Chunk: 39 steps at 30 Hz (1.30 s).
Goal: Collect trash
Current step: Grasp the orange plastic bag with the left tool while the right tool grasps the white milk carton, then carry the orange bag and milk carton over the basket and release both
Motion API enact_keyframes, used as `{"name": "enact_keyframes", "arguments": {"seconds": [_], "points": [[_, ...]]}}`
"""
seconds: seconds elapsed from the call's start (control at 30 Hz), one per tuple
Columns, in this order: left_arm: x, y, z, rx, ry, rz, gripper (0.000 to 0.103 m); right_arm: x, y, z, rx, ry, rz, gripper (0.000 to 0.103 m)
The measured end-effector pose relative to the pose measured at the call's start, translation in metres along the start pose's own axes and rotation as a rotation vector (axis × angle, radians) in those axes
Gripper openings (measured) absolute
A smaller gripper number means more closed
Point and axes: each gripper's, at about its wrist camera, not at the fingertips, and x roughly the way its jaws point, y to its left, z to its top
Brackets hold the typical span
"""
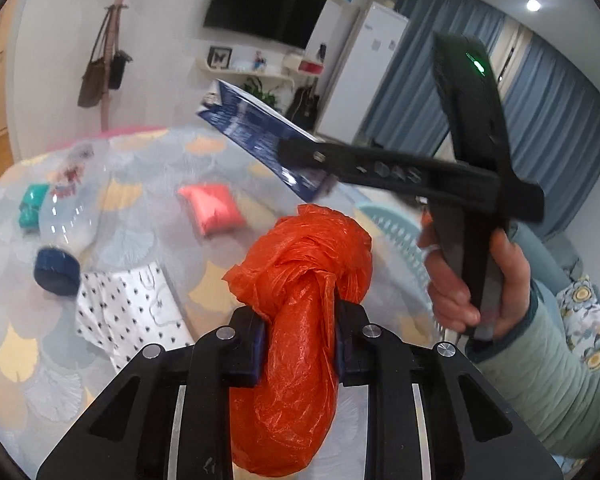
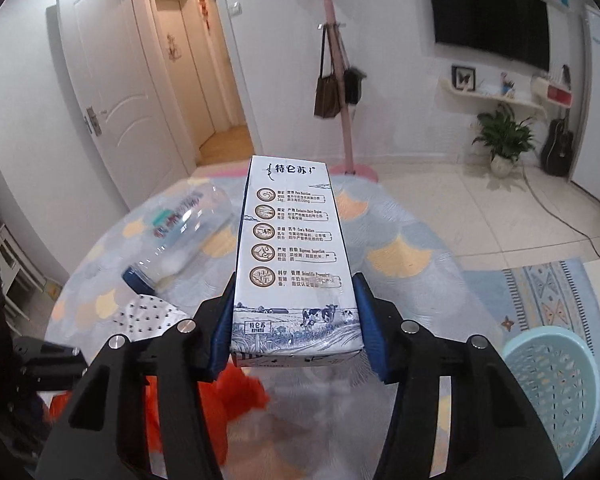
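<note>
left gripper (image 1: 300, 336): jaws clamped on orange bag (image 1: 300, 280), lifted near | right gripper (image 2: 296, 332): jaws gripping milk carton (image 2: 294, 256) above bench (image 2: 400, 256) | basket (image 2: 556, 396) right | risk: thin plastic slipping out, carton tipping in its low hold
</note>
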Motion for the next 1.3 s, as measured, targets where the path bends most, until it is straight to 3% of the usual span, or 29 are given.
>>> {"name": "enact_keyframes", "arguments": {"seconds": [0.23, 0.33, 0.6, 0.77, 1.03, 1.3], "points": [[-0.009, -0.034, 0.022, 0.062, -0.076, -0.020, 0.023, -0.067, -0.024, -0.011, 0.057, -0.119, -0.107, 0.050], [-0.005, -0.052, 0.032, 0.096, -0.093, -0.022, 0.023, -0.099, -0.040, -0.023, 0.074, -0.157, -0.204, 0.050], [0.025, -0.103, 0.058, 0.167, -0.100, -0.057, 0.023, -0.138, -0.095, -0.060, 0.188, -0.132, -0.392, 0.050], [0.057, -0.132, 0.069, 0.210, -0.058, -0.085, 0.024, -0.137, -0.134, -0.092, 0.295, -0.069, -0.455, 0.050], [0.118, -0.163, 0.074, 0.250, 0.050, -0.098, 0.024, -0.118, -0.194, -0.138, 0.535, 0.055, -0.471, 0.051], [0.174, -0.170, 0.069, 0.245, 0.179, -0.075, 0.024, -0.108, -0.206, -0.164, 0.577, 0.103, -0.486, 0.051]]}}
